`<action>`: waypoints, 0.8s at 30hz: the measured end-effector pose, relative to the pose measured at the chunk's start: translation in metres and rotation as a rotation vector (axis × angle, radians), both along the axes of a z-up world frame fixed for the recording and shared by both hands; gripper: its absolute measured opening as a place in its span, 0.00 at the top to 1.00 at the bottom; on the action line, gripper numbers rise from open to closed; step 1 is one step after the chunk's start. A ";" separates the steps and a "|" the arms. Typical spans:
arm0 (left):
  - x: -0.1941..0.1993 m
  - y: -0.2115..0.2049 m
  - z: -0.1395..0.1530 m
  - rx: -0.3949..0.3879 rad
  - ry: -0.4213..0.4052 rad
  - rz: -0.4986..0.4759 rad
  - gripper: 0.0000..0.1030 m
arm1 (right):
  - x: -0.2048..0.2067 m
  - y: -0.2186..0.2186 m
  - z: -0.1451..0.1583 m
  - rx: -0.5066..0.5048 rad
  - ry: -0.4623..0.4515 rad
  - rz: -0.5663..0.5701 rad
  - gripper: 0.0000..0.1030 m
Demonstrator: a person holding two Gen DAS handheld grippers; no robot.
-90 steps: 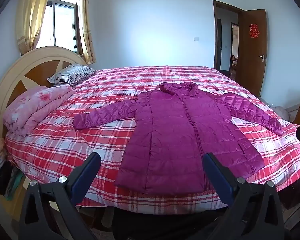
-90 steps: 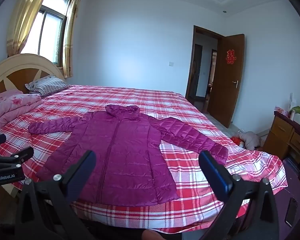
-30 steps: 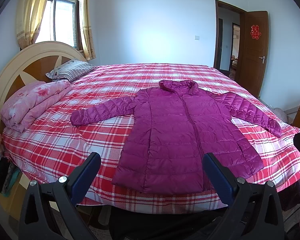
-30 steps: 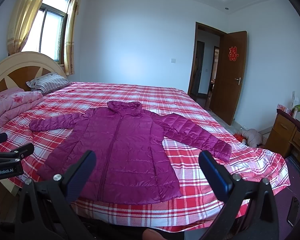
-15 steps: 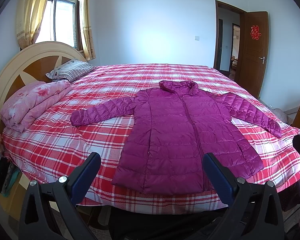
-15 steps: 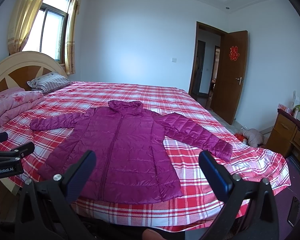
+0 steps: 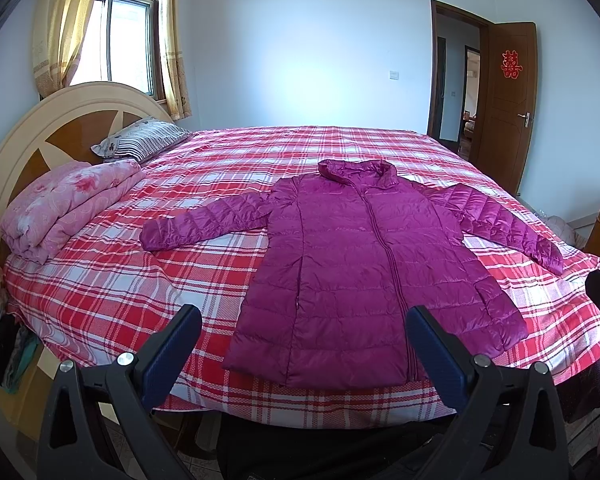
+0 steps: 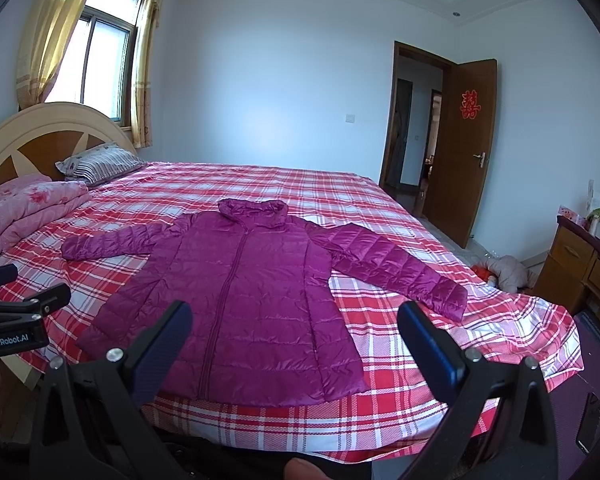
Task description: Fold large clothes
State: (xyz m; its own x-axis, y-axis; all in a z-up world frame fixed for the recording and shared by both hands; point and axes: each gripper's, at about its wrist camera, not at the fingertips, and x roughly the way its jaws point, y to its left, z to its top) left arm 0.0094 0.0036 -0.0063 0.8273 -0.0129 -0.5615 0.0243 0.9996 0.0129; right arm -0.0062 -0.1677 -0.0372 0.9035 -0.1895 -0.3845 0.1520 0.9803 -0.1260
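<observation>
while both the left gripper and right gripper hang spread and empty, the coat lies flat, zipped, on the bed; likely light, puffy, slick; sleeve cuffs and hem corners suit gripping.

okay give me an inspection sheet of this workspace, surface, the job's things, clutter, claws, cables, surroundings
Surface: bed with a red plaid sheet, mostly flat.
Job's things: purple puffer jacket spread face up, zipped, both sleeves out, unfolded.
Clutter: folded pink quilt and striped pillow by the headboard.
Claws: left claw and right claw both open, empty, short of the bed edge.
Cables: nothing seen.
Surroundings: curtained window, open wooden door, wooden dresser.
</observation>
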 end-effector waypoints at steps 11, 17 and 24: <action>0.054 0.010 -0.027 0.061 0.017 0.004 0.01 | 0.036 -0.063 -0.030 0.199 0.089 0.021 0.00; 0.112 0.017 -0.054 0.084 0.042 0.025 0.01 | 0.071 -0.150 -0.064 0.357 0.167 -0.116 0.00; 0.181 0.010 -0.080 0.105 0.062 0.024 0.01 | 0.105 -0.262 -0.095 0.485 0.227 -0.334 0.10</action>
